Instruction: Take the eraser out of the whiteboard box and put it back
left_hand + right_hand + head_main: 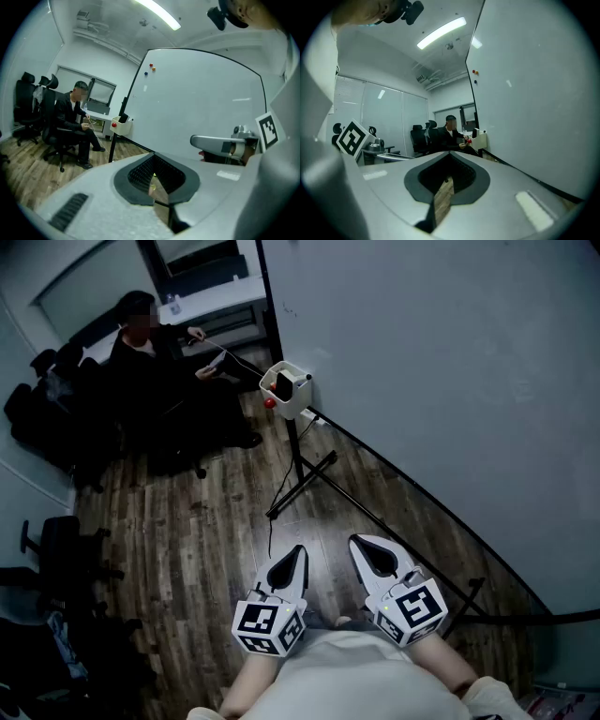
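Whiteboard box (300,396) hangs on the whiteboard (422,352) edge, upper middle of the head view. We see the dark eraser (282,387) standing inside it and a red knob (269,403) on its outer face. At bottom centre, our left gripper (296,553) and right gripper (362,544) are both closed and empty, well apart from the box.

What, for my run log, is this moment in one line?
left gripper: shut, empty | right gripper: shut, empty | black eraser: in white box at whiteboard edge, untouched
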Tool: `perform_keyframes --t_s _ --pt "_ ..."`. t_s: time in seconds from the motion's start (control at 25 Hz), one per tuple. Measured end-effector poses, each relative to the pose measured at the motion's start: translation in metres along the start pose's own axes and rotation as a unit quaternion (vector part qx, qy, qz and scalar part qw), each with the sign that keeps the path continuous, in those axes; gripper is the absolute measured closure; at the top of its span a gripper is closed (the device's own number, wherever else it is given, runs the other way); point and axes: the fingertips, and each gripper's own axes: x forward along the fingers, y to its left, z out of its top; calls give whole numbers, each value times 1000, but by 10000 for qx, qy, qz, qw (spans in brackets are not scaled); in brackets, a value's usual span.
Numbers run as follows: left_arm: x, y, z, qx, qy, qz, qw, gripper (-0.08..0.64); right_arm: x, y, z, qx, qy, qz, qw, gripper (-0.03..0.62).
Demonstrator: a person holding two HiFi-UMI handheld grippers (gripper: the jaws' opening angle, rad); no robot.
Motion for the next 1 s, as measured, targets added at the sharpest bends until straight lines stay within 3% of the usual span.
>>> perform_keyframes --t_s 0.16,0.28,0.44,1.0 --pt "-11 -27 -5 -48 18 -260 9996 560 -19 6 -2 169 -223 -151 9995 589" --pt "-20 -46 -6 172 -62 -325 9993 560 -31 18 -7 152 -187 -102 9997 589" --pt "-30 -56 -10 363 -141 -253 9989 559 -42 33 -18 130 -82 6 9999 589" --pt "-45 -57 -17 209 -334 155 9991 558 -60 39 -12 63 -338 316 9989 588"
